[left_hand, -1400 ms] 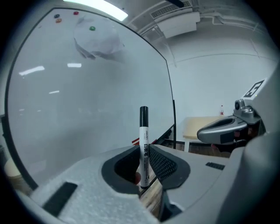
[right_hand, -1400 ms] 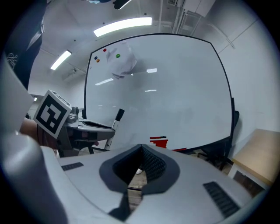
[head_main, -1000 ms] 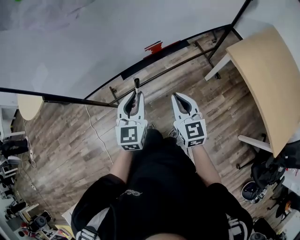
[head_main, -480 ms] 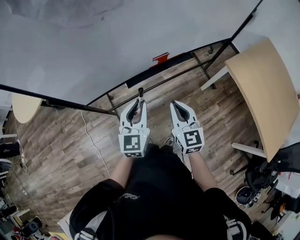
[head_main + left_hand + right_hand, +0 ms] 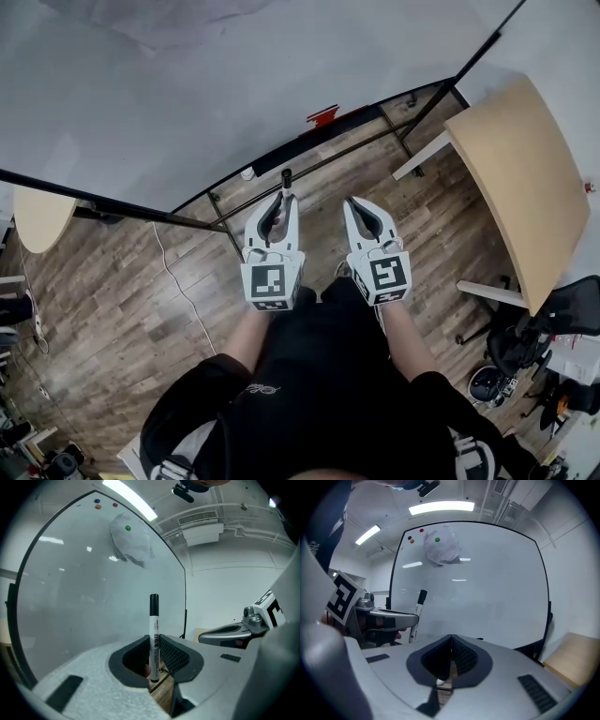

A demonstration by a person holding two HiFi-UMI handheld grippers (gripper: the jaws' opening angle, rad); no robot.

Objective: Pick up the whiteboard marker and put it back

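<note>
A white whiteboard marker with a black cap stands upright between the pads of my left gripper, which is shut on its lower barrel. In the head view the marker's cap sticks out past the left gripper, close to the whiteboard's lower edge. The right gripper view shows the marker tilted at its left. My right gripper hangs beside the left one with its jaws shut and nothing in them. The whiteboard fills the space ahead of both grippers.
A red object sits on the dark ledge along the whiteboard's bottom edge. The board's black metal stand crosses the wooden floor below the grippers. A light wooden table stands at the right, and a black chair is near it.
Both grippers have moved a little forward and up toward the whiteboard's lower edge. The marker has stayed clamped in the left gripper.
</note>
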